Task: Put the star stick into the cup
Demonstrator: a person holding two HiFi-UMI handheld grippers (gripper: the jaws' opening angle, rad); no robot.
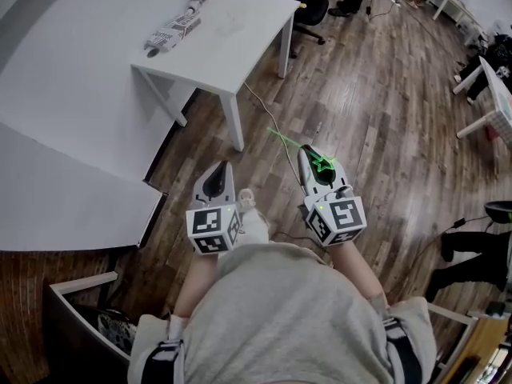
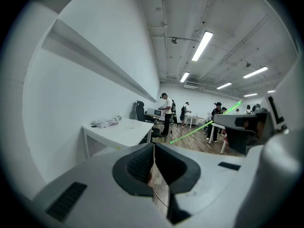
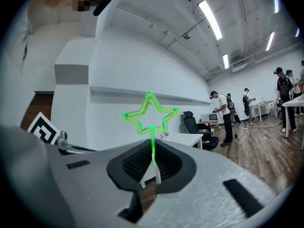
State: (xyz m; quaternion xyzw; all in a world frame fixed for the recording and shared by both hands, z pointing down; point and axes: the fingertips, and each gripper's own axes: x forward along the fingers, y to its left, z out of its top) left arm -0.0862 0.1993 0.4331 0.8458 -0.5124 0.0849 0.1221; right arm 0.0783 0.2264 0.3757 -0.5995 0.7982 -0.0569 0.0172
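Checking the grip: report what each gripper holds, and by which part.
The right gripper pinches the star stick by its stem, just below the star. The left gripper is shut and empty.

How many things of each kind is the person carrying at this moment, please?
Claws: 2 (left claw, closed on nothing; right claw, closed on the stick)
Green star stick: 1
Total: 3
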